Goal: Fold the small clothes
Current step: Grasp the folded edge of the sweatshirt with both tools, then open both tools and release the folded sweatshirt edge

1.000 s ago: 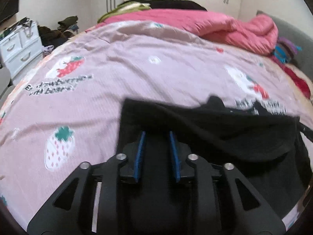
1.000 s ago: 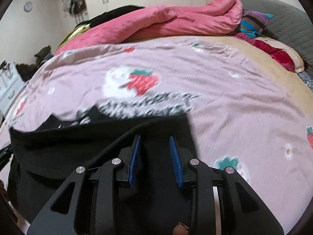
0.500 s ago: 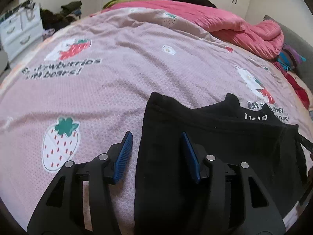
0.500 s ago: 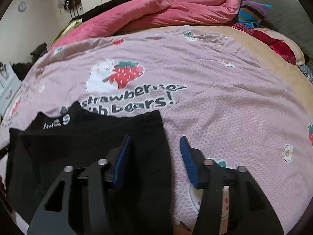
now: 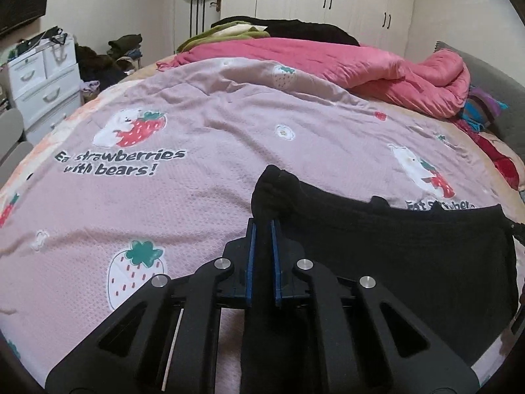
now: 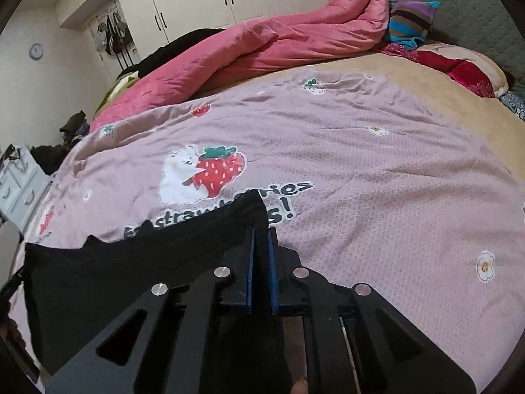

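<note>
A small black garment (image 5: 410, 256) lies on the pink strawberry-print bedspread (image 5: 197, 138). My left gripper (image 5: 262, 226) is shut on the garment's left corner, and a bunch of black cloth pokes up above its blue pads (image 5: 251, 246). In the right wrist view the same black garment (image 6: 115, 275) stretches to the left, and my right gripper (image 6: 261, 233) is shut on its right corner. The cloth hangs taut between the two grippers, lifted a little off the bedspread (image 6: 377, 197). The garment's lower part is hidden behind the gripper bodies.
A rumpled pink duvet (image 5: 377, 69) lies across the far side of the bed, with dark clothes behind it. A grey headboard (image 6: 475, 10) and striped pillow (image 6: 410, 19) are at the right. A white drawer unit (image 5: 42, 82) stands off the bed's left edge.
Both grippers stood open astride the garment's outer edges half a second ago; both have closed on its corners and raised them slightly, bunching the cloth at the pads.
</note>
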Demonstrator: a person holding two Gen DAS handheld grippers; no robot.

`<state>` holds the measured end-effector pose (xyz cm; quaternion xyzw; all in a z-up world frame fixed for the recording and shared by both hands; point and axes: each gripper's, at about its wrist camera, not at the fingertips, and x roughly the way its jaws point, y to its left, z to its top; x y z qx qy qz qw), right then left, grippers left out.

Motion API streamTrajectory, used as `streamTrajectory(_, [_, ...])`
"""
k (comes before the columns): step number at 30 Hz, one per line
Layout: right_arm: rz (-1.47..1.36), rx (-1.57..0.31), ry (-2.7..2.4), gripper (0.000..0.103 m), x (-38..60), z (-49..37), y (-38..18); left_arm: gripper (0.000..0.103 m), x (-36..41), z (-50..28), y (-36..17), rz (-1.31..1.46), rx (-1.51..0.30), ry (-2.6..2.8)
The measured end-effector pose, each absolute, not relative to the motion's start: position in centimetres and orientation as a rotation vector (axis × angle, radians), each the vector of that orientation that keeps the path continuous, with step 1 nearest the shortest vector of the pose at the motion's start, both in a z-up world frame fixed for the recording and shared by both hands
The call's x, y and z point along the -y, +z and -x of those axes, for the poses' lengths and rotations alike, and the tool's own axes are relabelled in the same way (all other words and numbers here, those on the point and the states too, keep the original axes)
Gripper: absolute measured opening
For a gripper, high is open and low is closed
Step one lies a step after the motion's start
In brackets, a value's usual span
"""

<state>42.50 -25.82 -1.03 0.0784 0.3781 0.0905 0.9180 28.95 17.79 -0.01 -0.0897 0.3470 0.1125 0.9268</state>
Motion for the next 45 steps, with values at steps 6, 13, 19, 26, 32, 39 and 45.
streamTrajectory(6, [-0.131, -0.826, 0.139, 0.007, 25.6, -43.1, -3.5, 0.003, -17.7, -29.9, -2.1, 0.166, -0.77, 0.243])
streamTrajectory(13, [-0.084, -0.854, 0.064, 0.019, 25.2, -42.5, -4.7, 0.016, -17.7, -30.1, -4.0, 0.132, -0.837, 0.275])
streamTrajectory(19, [-0.137, -0.862, 0.021, 0.04, 26.2, -41.4, -4.8, 0.03, -18.2, -29.6, -4.3, 0.137, -0.861, 0.289])
streamTrajectory(26, [-0.206, -0.83, 0.101, 0.065, 25.4, -39.0, -2.4, 0.053, -19.5, -28.4, -3.7, 0.176, -0.882, 0.308])
streamTrajectory(32, [-0.14, -0.781, 0.198, 0.083, 22.0, -36.9, 0.0, 0.07, -20.0, -26.5, -3.0, 0.21, -0.898, 0.317])
streamTrajectory(39, [-0.073, -0.755, 0.226, 0.087, 20.6, -35.2, 0.9, 0.085, -19.2, -24.1, -0.9, 0.224, -0.869, 0.31])
streamTrajectory(45, [0.016, -0.797, 0.296, 0.087, 19.5, -32.9, -0.4, 0.087, -14.2, -23.0, 0.6, 0.211, -0.822, 0.175])
